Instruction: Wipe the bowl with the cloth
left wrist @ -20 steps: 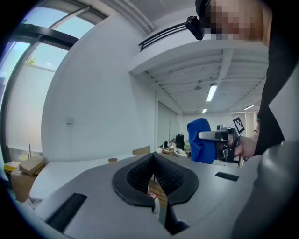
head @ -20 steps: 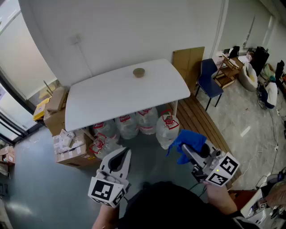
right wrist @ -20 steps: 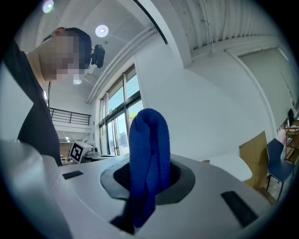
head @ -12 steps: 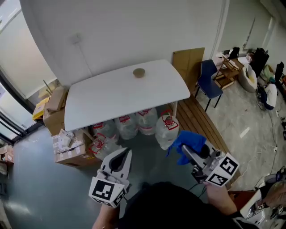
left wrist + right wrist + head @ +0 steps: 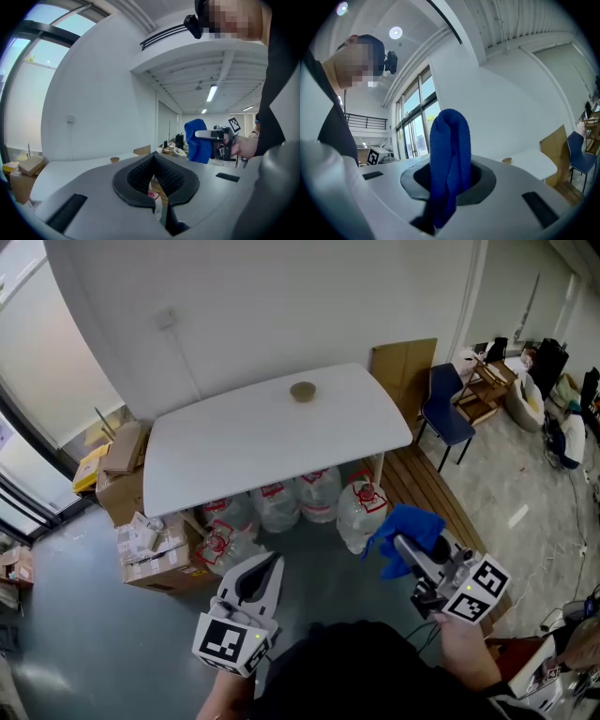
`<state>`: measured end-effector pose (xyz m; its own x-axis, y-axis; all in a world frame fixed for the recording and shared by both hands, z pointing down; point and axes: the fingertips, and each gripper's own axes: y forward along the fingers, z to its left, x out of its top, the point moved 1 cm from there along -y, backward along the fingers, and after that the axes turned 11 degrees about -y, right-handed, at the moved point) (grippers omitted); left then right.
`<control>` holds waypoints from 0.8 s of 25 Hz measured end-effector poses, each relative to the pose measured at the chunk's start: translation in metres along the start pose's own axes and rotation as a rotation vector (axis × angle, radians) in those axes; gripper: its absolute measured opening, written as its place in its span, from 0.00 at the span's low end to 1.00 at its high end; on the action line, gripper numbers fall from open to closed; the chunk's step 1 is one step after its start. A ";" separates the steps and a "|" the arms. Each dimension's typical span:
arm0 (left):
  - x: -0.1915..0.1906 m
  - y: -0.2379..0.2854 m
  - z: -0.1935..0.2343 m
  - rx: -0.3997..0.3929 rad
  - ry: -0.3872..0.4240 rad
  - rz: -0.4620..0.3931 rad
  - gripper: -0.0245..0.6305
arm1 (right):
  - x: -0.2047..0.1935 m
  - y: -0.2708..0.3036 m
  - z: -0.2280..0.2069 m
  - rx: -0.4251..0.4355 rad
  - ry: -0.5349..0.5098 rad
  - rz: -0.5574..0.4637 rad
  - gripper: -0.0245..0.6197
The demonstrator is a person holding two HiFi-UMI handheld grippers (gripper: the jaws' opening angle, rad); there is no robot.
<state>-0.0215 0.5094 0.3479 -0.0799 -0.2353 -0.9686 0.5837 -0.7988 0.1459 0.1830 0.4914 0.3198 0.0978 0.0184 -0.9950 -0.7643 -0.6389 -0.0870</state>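
A small tan bowl (image 5: 303,391) stands near the far edge of the white table (image 5: 234,451); it shows tiny in the left gripper view (image 5: 114,160) and in the right gripper view (image 5: 506,161). My right gripper (image 5: 405,545) is shut on a blue cloth (image 5: 405,532), held in the air well short of the table; the cloth (image 5: 449,168) rises folded from between its jaws. My left gripper (image 5: 267,567) is shut with nothing in it, also short of the table, its tips (image 5: 152,161) pointing towards it.
Several large water bottles (image 5: 300,498) stand under the table. Cardboard boxes (image 5: 141,545) are stacked at its left end. A cardboard sheet (image 5: 398,367) leans on the wall at the right, beside a blue chair (image 5: 445,404) and wooden decking (image 5: 427,498).
The whole view has shifted slightly right and down. Both grippers hold much the same pose, the cloth still in the right one.
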 end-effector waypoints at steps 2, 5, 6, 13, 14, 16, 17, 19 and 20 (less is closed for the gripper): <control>0.000 -0.001 0.011 -0.004 0.003 -0.003 0.06 | -0.003 0.011 0.002 -0.003 -0.005 0.005 0.15; 0.003 0.005 0.024 -0.017 0.008 -0.006 0.05 | -0.012 0.025 0.002 -0.006 0.007 0.023 0.15; 0.004 0.008 0.026 -0.022 0.007 -0.008 0.05 | -0.015 0.028 0.000 -0.007 0.017 0.032 0.15; 0.012 0.054 0.062 -0.027 0.016 -0.009 0.05 | -0.025 0.069 -0.045 0.003 0.045 0.046 0.15; 0.014 0.064 0.069 -0.024 0.019 -0.008 0.05 | -0.027 0.078 -0.056 0.007 0.048 0.043 0.15; 0.019 0.086 0.084 -0.014 0.025 -0.006 0.06 | -0.030 0.098 -0.079 0.020 0.055 0.037 0.15; 0.021 0.098 0.092 -0.004 0.026 -0.004 0.06 | -0.031 0.108 -0.091 0.029 0.060 0.034 0.15; 0.031 0.124 0.109 0.021 0.018 -0.003 0.06 | -0.033 0.131 -0.119 0.045 0.073 0.032 0.15; 0.038 0.137 0.117 0.030 0.012 -0.005 0.05 | -0.032 0.143 -0.134 0.053 0.079 0.036 0.15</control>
<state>-0.0390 0.3260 0.3547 -0.0729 -0.2245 -0.9718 0.5588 -0.8162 0.1466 0.1559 0.2963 0.3461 0.1179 -0.0661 -0.9908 -0.8010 -0.5961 -0.0555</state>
